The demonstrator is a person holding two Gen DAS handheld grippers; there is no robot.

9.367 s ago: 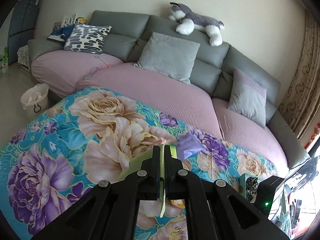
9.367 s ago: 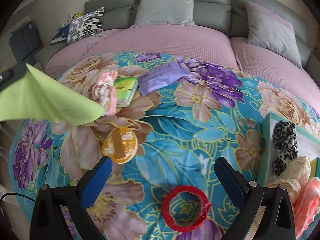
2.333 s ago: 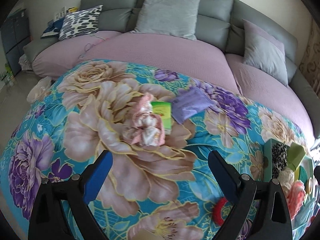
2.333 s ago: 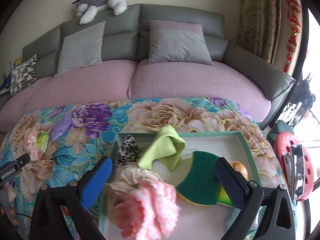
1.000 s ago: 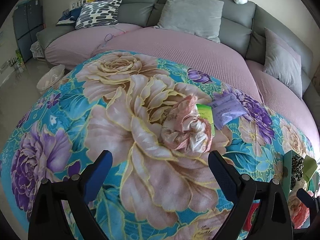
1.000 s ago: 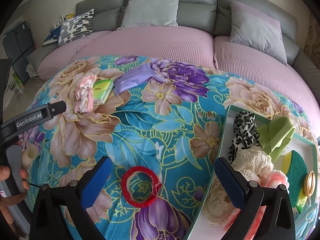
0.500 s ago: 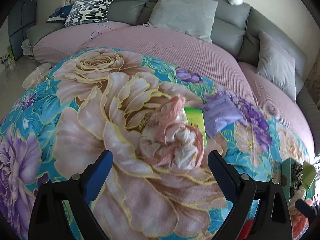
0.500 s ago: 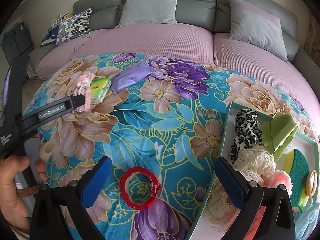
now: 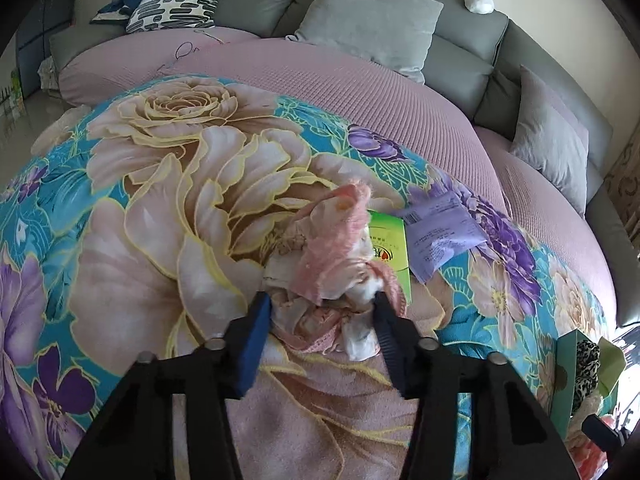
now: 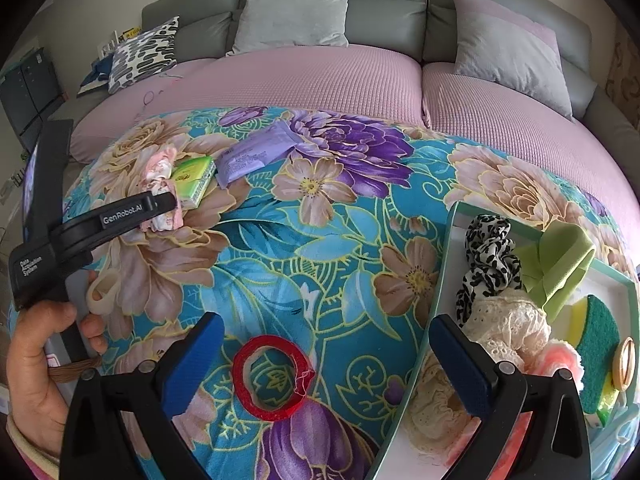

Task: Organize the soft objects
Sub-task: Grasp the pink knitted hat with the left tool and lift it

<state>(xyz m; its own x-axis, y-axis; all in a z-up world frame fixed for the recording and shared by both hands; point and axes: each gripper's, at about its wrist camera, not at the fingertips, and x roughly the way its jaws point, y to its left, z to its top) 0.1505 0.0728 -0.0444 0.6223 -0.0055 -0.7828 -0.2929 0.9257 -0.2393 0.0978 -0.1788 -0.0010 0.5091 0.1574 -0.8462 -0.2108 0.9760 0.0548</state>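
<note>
A crumpled pink and white cloth (image 9: 340,264) lies on the flowered blanket (image 9: 160,200). My left gripper (image 9: 320,312) straddles its near end, jaws closing, with both pads touching the fabric. The right wrist view shows that same cloth (image 10: 162,176) under the left gripper's finger (image 10: 132,212), with a hand on the handle. My right gripper (image 10: 326,328) hangs open above a red ring (image 10: 270,376), holding nothing. A green-rimmed tray (image 10: 448,264) at the right holds a leopard scrunchie (image 10: 486,256), a green cloth (image 10: 556,268), cream lace (image 10: 508,320) and a sponge (image 10: 600,344).
A green packet (image 9: 390,248) and a purple packet (image 9: 440,236) lie just beyond the cloth. A cream ring (image 10: 102,288) sits near the blanket's left edge. Behind is a grey sofa with pink seat covers (image 9: 340,80) and cushions.
The left gripper has come down and forward over the pink cloth and its jaws have narrowed from wide open onto the fabric. The right gripper has stayed put.
</note>
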